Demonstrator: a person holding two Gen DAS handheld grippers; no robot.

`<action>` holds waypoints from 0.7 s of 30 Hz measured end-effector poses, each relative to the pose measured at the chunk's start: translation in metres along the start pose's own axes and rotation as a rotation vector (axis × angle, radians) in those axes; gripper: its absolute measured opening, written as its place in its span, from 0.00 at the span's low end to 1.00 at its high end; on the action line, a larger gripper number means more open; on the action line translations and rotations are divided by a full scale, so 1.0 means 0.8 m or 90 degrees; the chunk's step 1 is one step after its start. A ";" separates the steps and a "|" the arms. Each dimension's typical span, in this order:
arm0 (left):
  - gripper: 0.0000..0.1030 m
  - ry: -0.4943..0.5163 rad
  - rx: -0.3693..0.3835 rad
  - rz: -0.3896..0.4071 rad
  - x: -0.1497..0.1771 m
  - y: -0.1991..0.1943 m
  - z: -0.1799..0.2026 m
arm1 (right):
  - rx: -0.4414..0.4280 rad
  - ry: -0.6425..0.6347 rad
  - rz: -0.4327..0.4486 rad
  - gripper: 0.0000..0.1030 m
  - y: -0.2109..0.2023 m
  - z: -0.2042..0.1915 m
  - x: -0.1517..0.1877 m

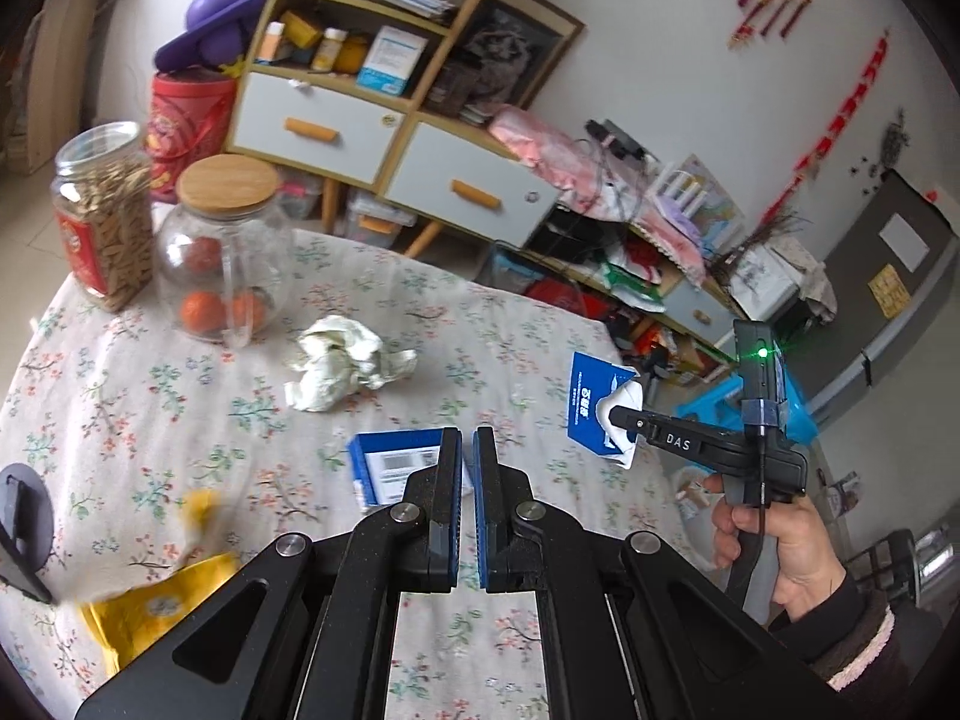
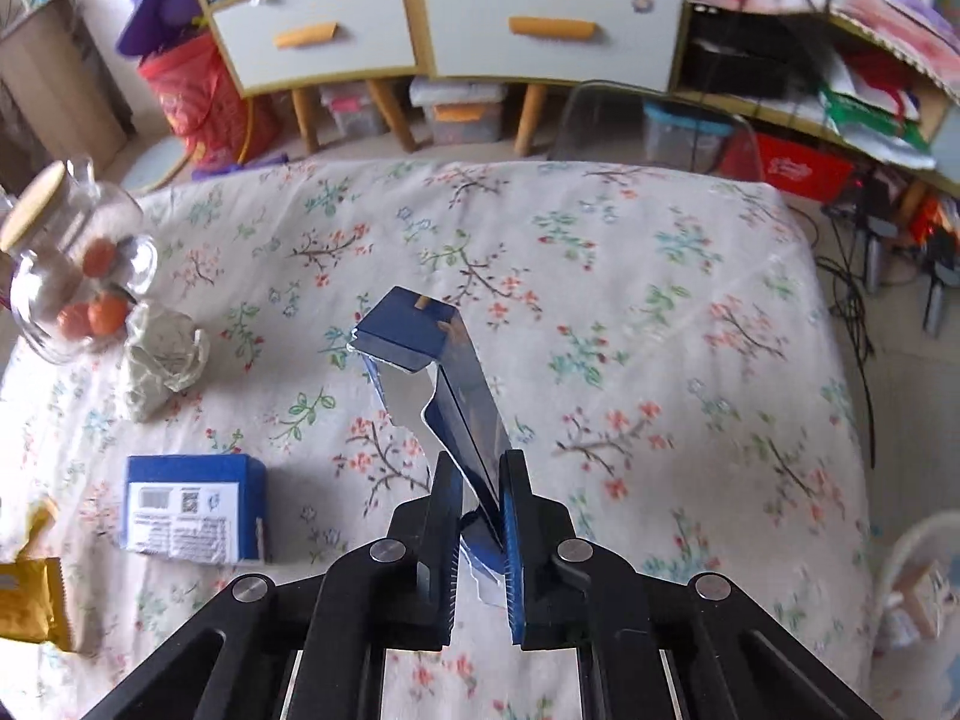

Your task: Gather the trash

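My right gripper (image 2: 482,465) is shut on a torn blue carton (image 2: 438,360) and holds it above the floral tablecloth; the carton also shows in the left wrist view (image 1: 591,405) near the table's right edge. My left gripper (image 1: 467,441) is shut and empty, just above a blue box with a white label (image 1: 393,465), which shows in the right wrist view (image 2: 192,507) too. A crumpled white paper wad (image 1: 339,366) lies mid-table. A yellow wrapper (image 1: 156,600) lies at the near left edge.
A glass jar with oranges and a wooden lid (image 1: 225,252) and a jar of snacks (image 1: 105,216) stand at the far left. A black stand (image 1: 24,522) is at the left edge. A white basket (image 2: 924,594) sits on the floor right of the table. Shelves stand behind.
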State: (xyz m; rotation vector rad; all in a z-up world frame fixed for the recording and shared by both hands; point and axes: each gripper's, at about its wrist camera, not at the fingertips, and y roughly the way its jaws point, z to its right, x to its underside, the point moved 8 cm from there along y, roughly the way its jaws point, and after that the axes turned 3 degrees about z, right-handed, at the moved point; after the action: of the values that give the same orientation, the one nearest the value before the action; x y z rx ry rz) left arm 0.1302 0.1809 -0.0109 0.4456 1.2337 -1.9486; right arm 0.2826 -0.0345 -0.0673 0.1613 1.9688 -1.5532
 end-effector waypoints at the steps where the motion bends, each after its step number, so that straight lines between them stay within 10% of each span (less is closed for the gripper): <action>1: 0.03 0.004 0.002 0.002 -0.002 -0.001 0.002 | -0.001 0.006 0.003 0.09 -0.008 0.003 0.003; 7: 0.07 0.060 -0.059 -0.080 0.016 0.007 -0.023 | -0.026 0.078 0.002 0.09 -0.047 0.026 0.039; 9: 0.28 0.063 -0.102 -0.108 0.028 0.011 -0.052 | -0.036 0.094 -0.004 0.09 -0.052 0.033 0.057; 11: 0.75 0.074 -0.141 -0.120 0.037 0.010 -0.081 | -0.052 0.101 -0.007 0.09 -0.052 0.036 0.073; 21: 0.78 0.147 -0.226 -0.215 0.093 0.012 -0.181 | -0.077 0.060 -0.026 0.10 -0.057 0.024 0.097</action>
State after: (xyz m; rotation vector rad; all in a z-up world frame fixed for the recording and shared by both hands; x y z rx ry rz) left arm 0.0745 0.2745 -0.1323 0.2977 1.8653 -1.9285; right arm 0.2069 -0.0869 -0.0723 0.1484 2.1460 -1.4711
